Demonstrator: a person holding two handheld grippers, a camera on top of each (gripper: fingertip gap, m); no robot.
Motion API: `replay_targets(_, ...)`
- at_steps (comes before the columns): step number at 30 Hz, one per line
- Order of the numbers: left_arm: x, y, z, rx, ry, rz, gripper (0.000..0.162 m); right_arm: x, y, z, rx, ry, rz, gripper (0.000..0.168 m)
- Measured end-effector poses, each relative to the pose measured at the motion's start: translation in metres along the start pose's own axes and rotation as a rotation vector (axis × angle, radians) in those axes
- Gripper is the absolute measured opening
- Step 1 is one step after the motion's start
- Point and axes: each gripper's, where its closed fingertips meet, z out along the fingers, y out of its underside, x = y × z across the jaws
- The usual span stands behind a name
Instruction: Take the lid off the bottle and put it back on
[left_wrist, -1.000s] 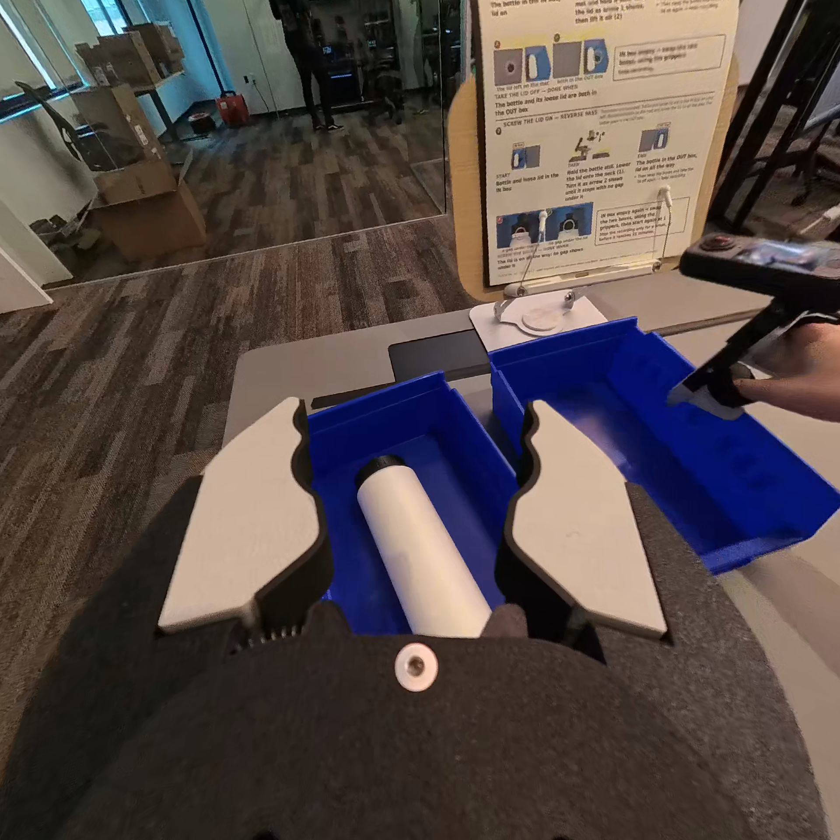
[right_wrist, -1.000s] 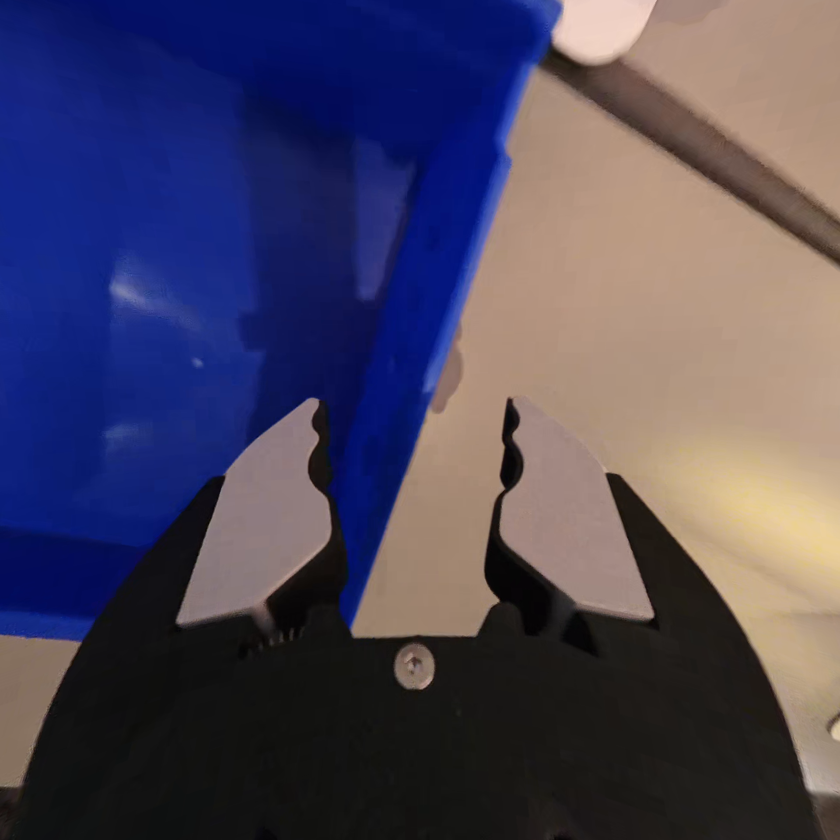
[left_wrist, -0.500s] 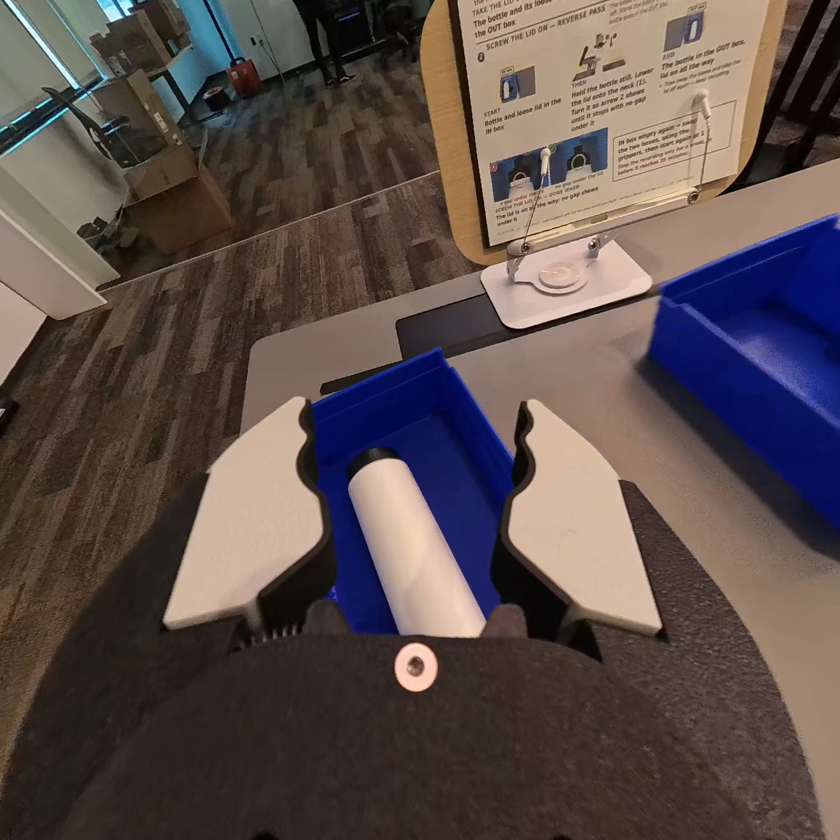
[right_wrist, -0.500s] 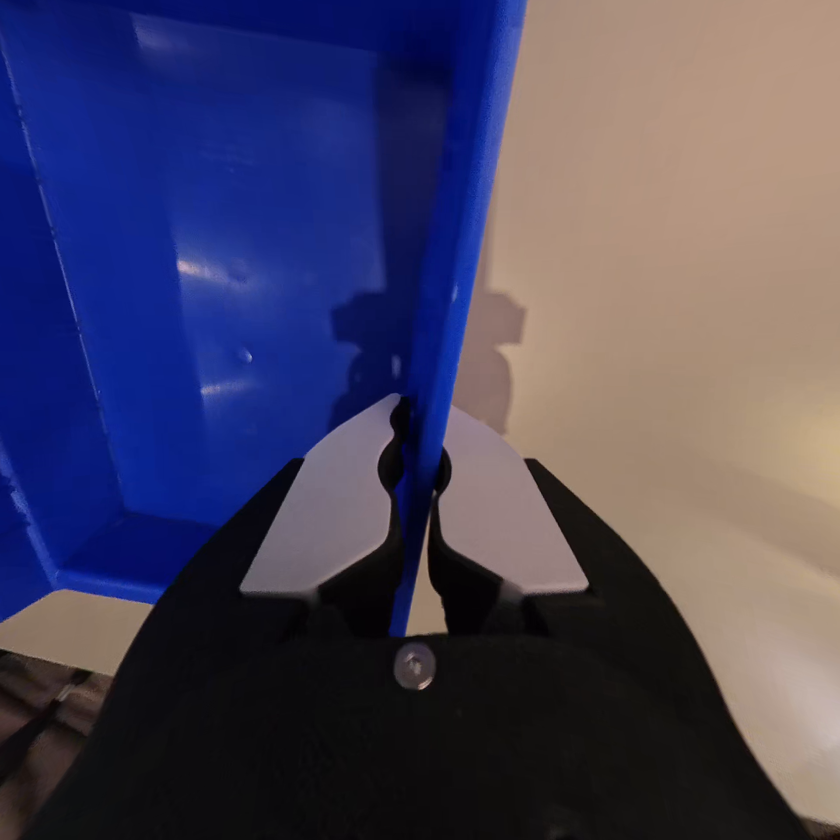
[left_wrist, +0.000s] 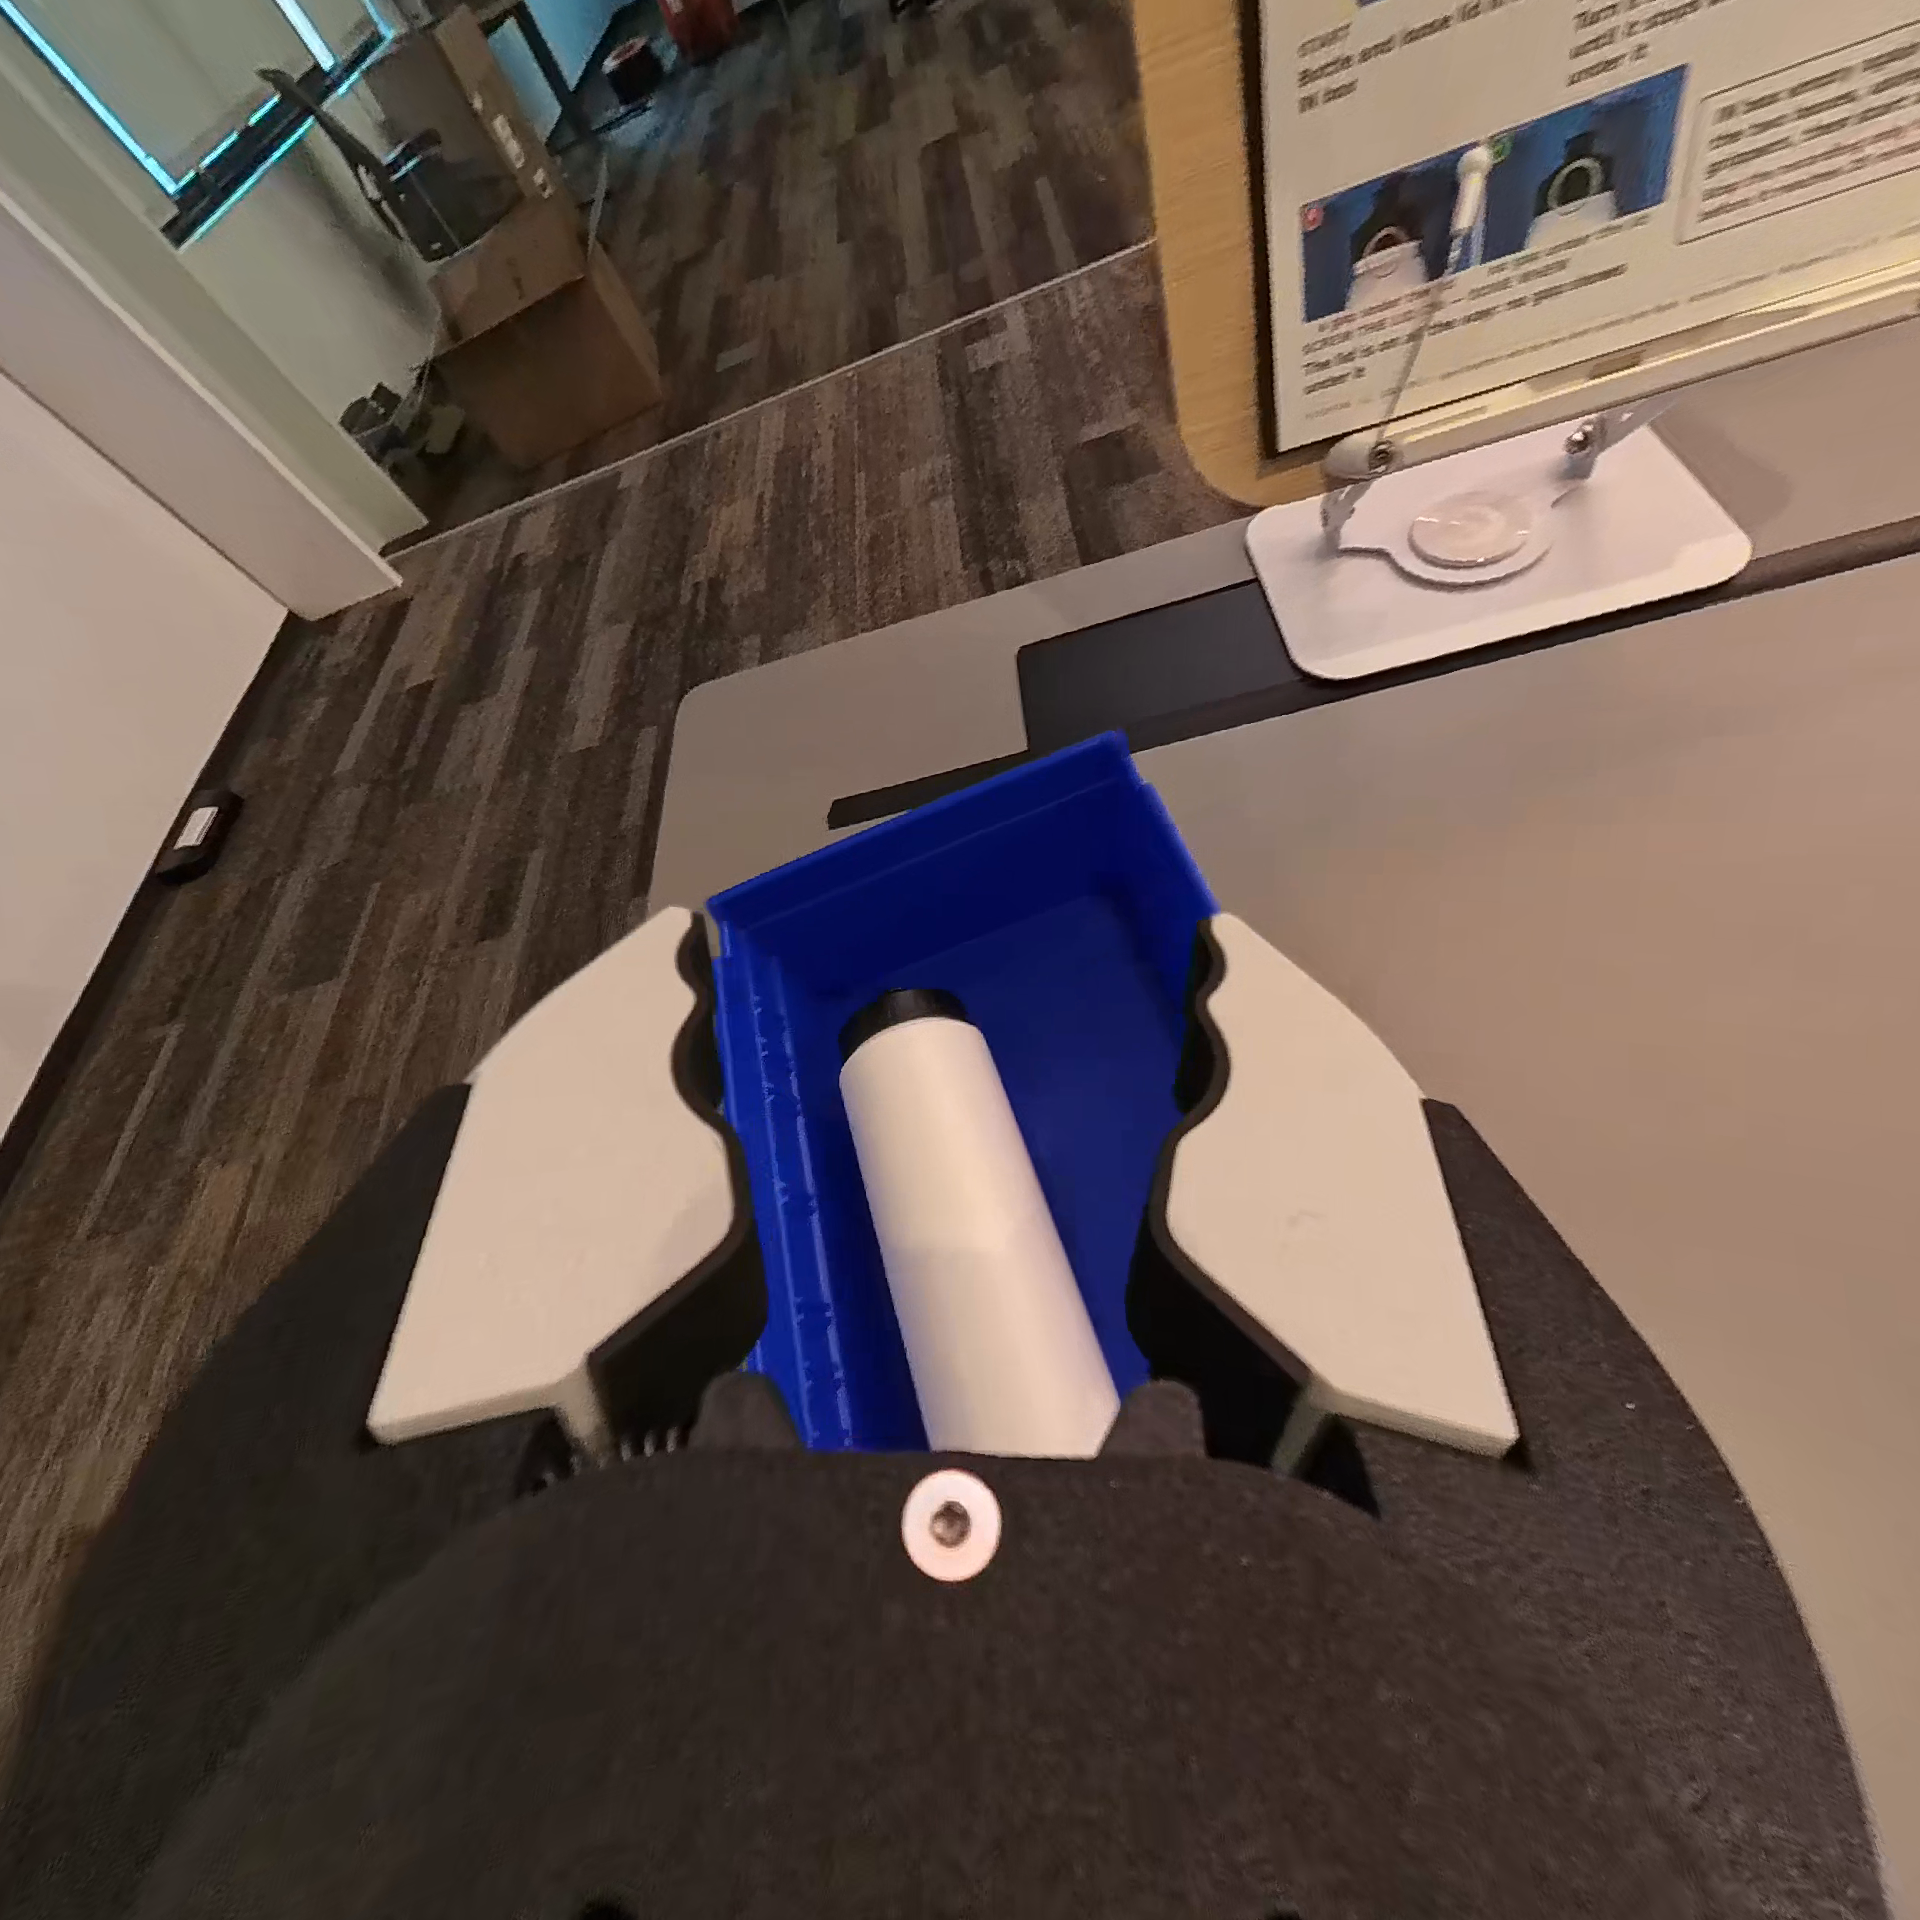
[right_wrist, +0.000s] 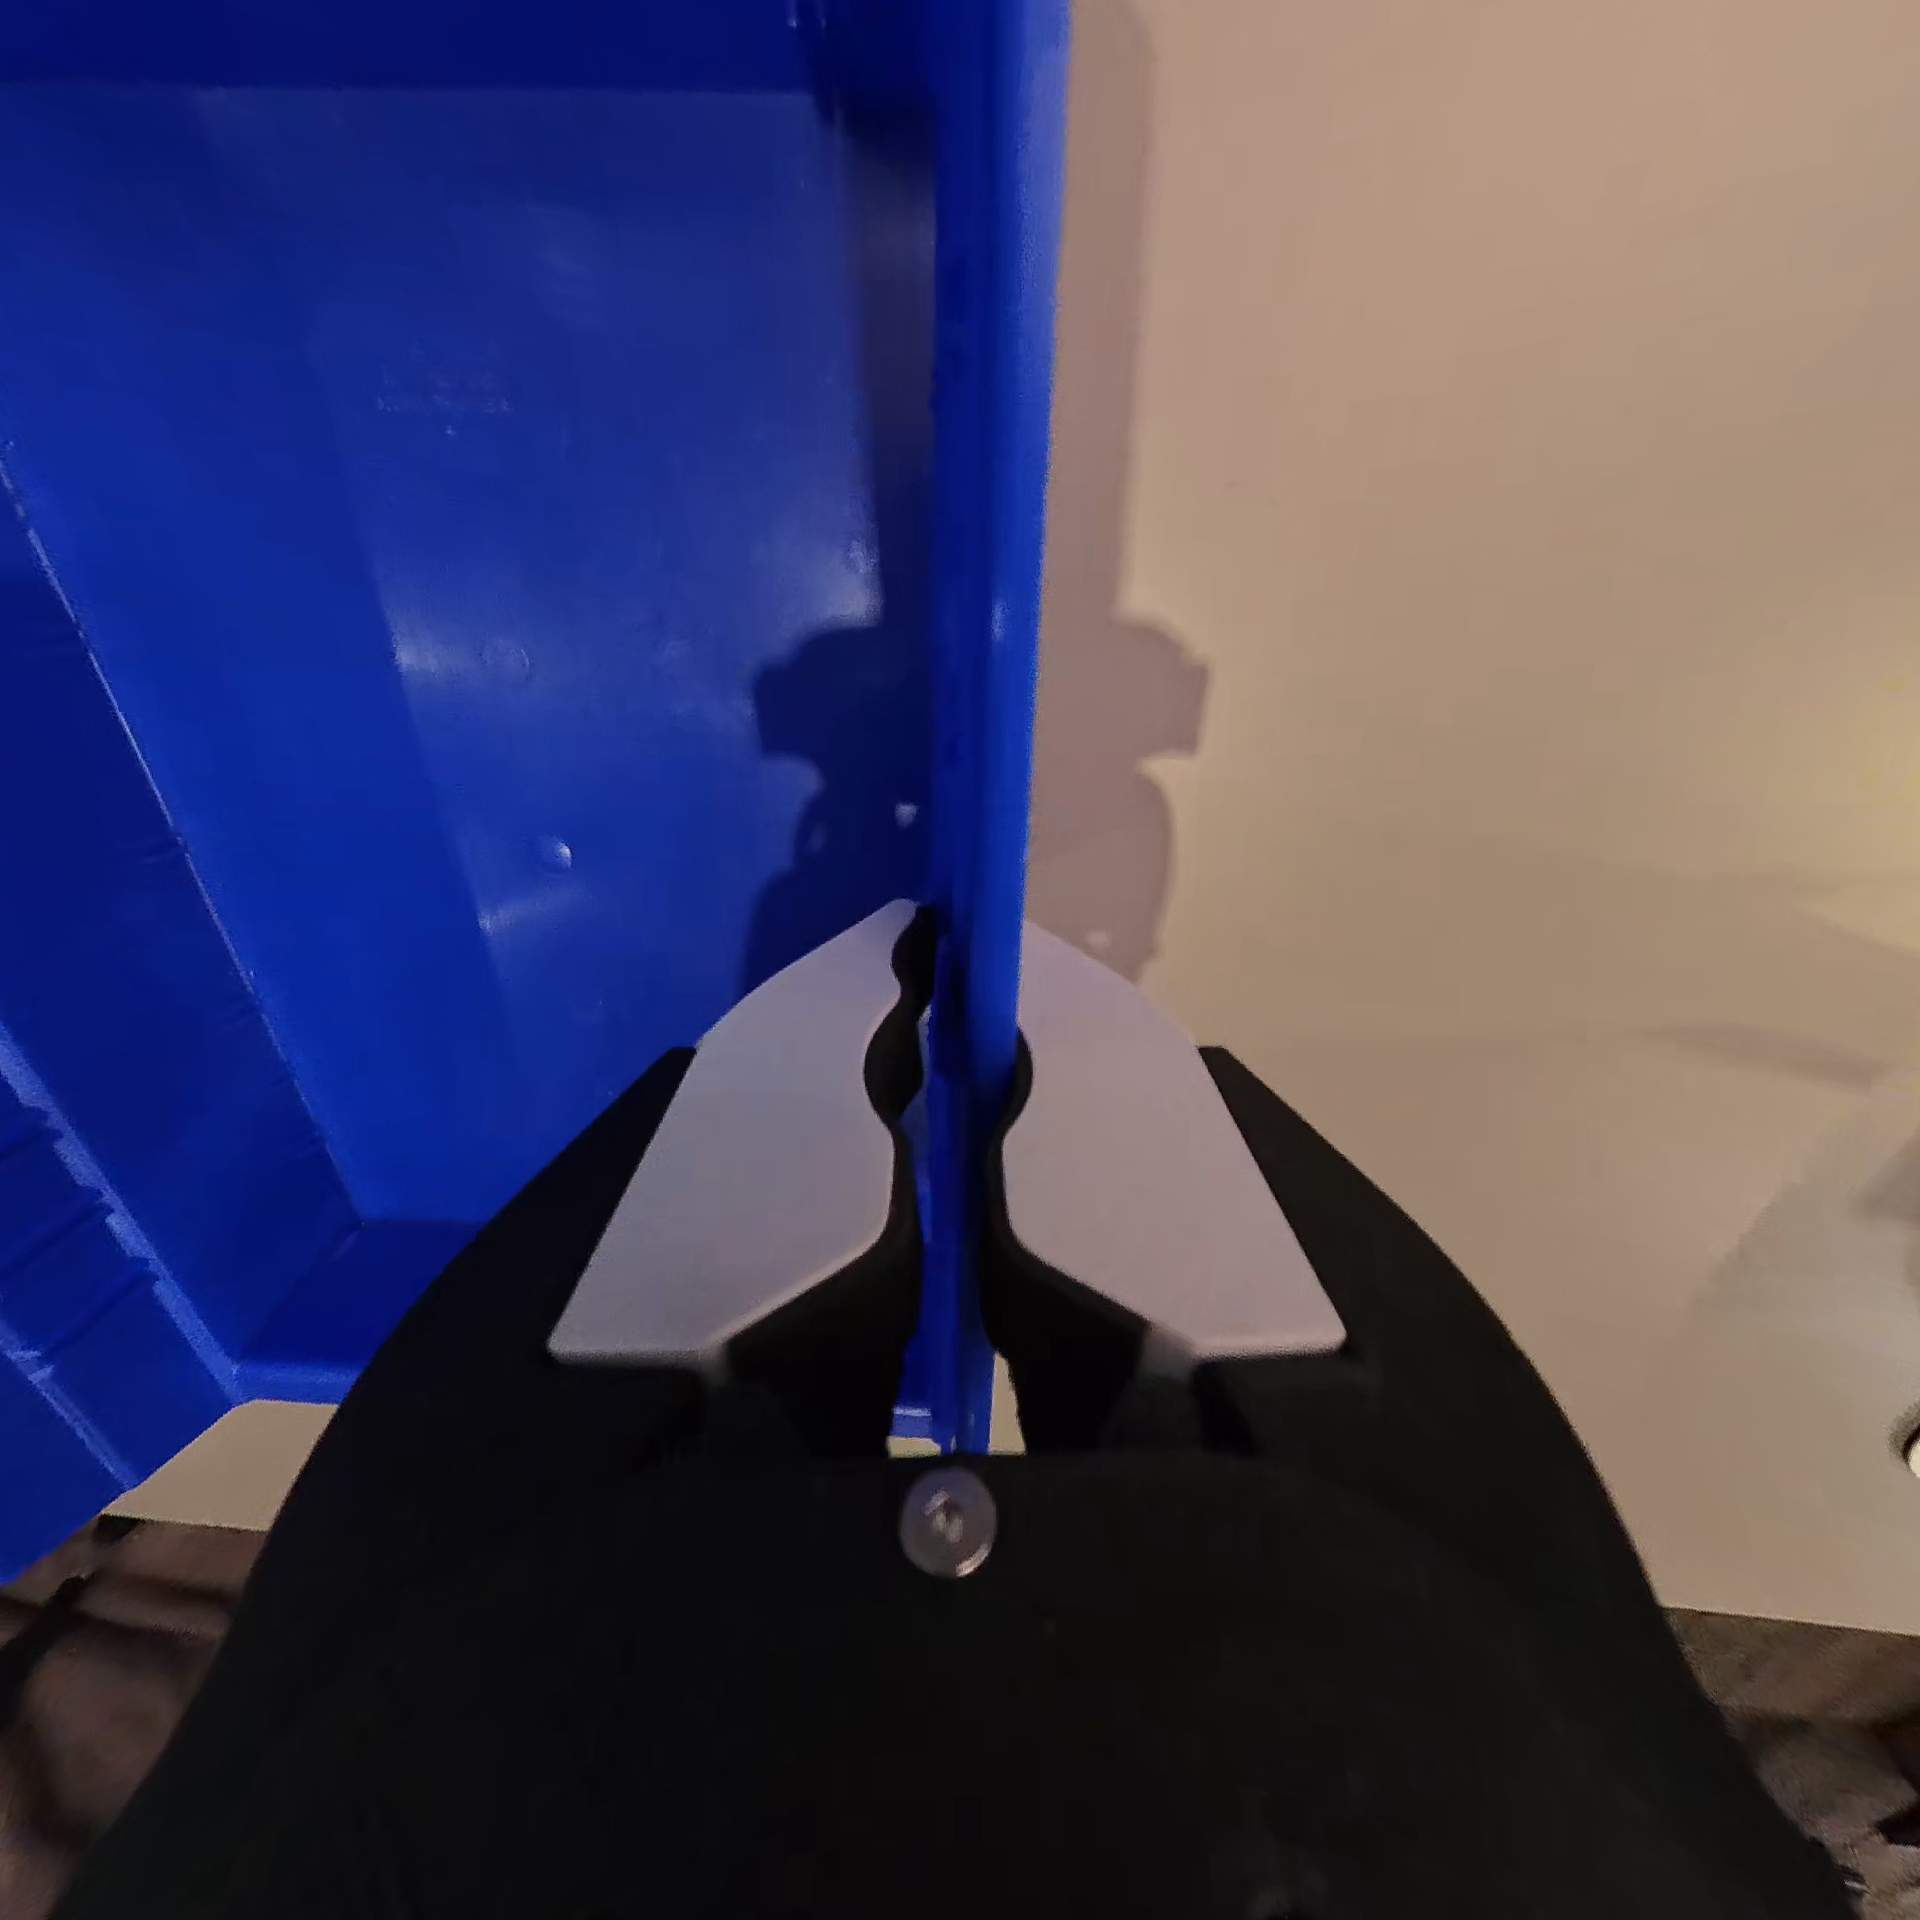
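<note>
The right gripper (right_wrist: 961, 971) has its jaws pinching one wall of an empty blue bin (right_wrist: 992, 468). The left gripper (left_wrist: 951, 1023) (jaws spread) straddles another blue bin (left_wrist: 935, 831) on the worktop (left_wrist: 1558, 935), where the white bottle (left_wrist: 961, 1216) lies, black lid (left_wrist: 902, 1013) pointing away.

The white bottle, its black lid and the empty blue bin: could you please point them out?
white bottle (left_wrist: 961, 1226), left wrist view, mid-body.
black lid (left_wrist: 906, 1006), left wrist view, side.
empty blue bin (right_wrist: 623, 644), right wrist view, floor.
</note>
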Motion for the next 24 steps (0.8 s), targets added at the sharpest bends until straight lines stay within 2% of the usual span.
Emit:
replay_targets(7,-0.055,0.025,-0.001,-0.059,-0.074,-0.128,0.088,0.013,0.002,0.000,0.057,-0.126,0.099,0.007)
replay_targets(9,-0.070,0.039,0.000,-0.097,-0.067,-0.164,0.081,0.014,0.001,0.000,0.086,-0.138,0.105,0.007)
replay_targets(12,-0.094,0.069,0.005,-0.186,-0.057,-0.240,0.079,0.017,-0.001,0.000,0.132,-0.100,0.063,0.007)
replay_targets(13,-0.102,0.081,0.008,-0.217,-0.057,-0.267,0.080,0.021,-0.002,-0.002,0.151,-0.059,0.037,0.011)
replay_targets(14,-0.108,0.092,0.011,-0.248,-0.049,-0.293,0.080,0.027,-0.005,-0.005,0.186,-0.008,0.013,0.022)
replay_targets(16,-0.118,0.115,0.019,-0.316,-0.020,-0.341,0.080,0.028,-0.018,-0.025,0.329,0.025,-0.002,0.031)
replay_targets(18,-0.123,0.137,0.028,-0.383,0.008,-0.368,0.078,0.024,-0.037,-0.063,0.557,0.012,0.025,0.043)
replay_targets(22,-0.109,0.168,0.049,-0.513,0.146,-0.410,0.073,-0.012,-0.053,-0.183,1.173,-0.010,-0.019,0.046)
replay_targets(24,-0.094,0.176,0.057,-0.559,0.224,-0.416,0.072,-0.046,-0.046,-0.228,1.378,-0.106,-0.057,0.045)
